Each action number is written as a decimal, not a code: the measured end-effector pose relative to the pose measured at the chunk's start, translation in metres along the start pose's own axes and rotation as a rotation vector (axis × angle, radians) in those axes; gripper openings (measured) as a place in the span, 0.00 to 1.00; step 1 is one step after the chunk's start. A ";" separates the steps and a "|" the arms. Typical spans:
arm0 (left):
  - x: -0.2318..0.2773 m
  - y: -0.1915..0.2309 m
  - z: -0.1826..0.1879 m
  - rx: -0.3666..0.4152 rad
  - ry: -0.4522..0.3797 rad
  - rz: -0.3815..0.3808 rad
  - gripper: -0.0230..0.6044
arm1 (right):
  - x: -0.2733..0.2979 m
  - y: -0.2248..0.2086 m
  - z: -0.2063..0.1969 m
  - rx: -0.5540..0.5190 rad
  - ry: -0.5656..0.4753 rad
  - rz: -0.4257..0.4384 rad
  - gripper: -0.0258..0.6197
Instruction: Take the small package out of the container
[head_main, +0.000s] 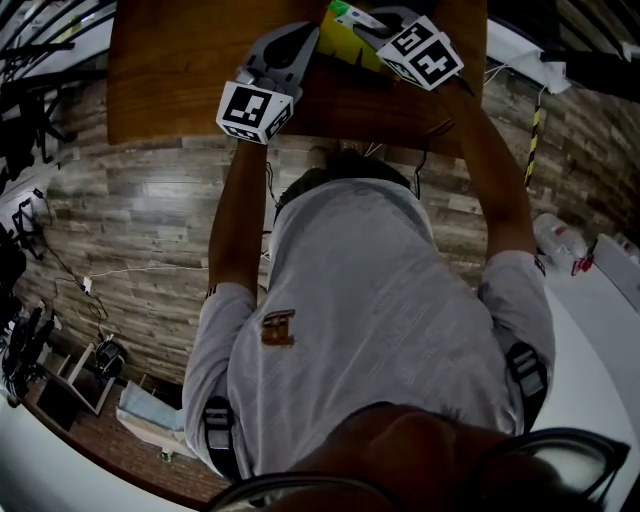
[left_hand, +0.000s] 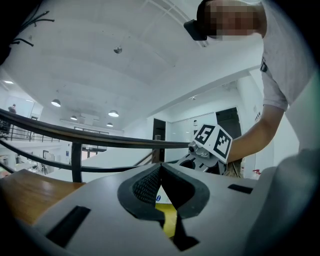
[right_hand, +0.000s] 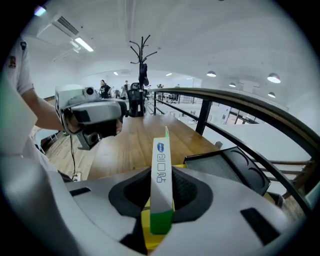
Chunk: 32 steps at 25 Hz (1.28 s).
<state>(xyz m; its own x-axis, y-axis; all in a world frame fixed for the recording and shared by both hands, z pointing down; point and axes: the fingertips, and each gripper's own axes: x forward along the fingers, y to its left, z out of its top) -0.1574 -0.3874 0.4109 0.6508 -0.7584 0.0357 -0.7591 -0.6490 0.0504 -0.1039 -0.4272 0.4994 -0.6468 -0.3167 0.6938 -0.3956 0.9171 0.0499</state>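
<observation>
The small package (right_hand: 161, 170), a slim white box with a green end, stands edge-on between my right gripper's (right_hand: 161, 197) pads, which press on both its sides. Under it shows the yellow container (right_hand: 146, 222). In the head view the container (head_main: 345, 42) lies on the wooden table (head_main: 180, 70), with the right gripper (head_main: 375, 25) over it and the left gripper (head_main: 305, 42) at its left edge. The left gripper's (left_hand: 160, 172) fingertips meet. Yellow (left_hand: 170, 222) and a white face show through the slit below them. Whether they pinch the container's wall is not visible.
A black tray (right_hand: 235, 165) lies on the table (right_hand: 130, 145) to the right of the container. A dark railing (right_hand: 240, 107) runs along the table's far side. The person stands at the table's near edge (head_main: 300, 140), over wood flooring with cables (head_main: 90, 285).
</observation>
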 end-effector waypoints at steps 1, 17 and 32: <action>-0.001 -0.002 0.004 0.002 -0.007 0.000 0.07 | -0.007 0.001 0.007 0.010 -0.031 -0.007 0.19; -0.017 -0.037 0.059 0.027 -0.108 -0.012 0.07 | -0.119 0.028 0.072 0.115 -0.417 -0.091 0.19; -0.038 -0.055 0.094 0.038 -0.196 -0.013 0.07 | -0.176 0.066 0.094 0.219 -0.824 -0.062 0.19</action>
<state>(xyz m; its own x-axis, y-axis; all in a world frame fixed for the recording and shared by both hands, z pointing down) -0.1420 -0.3282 0.3132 0.6477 -0.7450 -0.1597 -0.7533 -0.6575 0.0121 -0.0774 -0.3340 0.3124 -0.8538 -0.5178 -0.0542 -0.5083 0.8515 -0.1286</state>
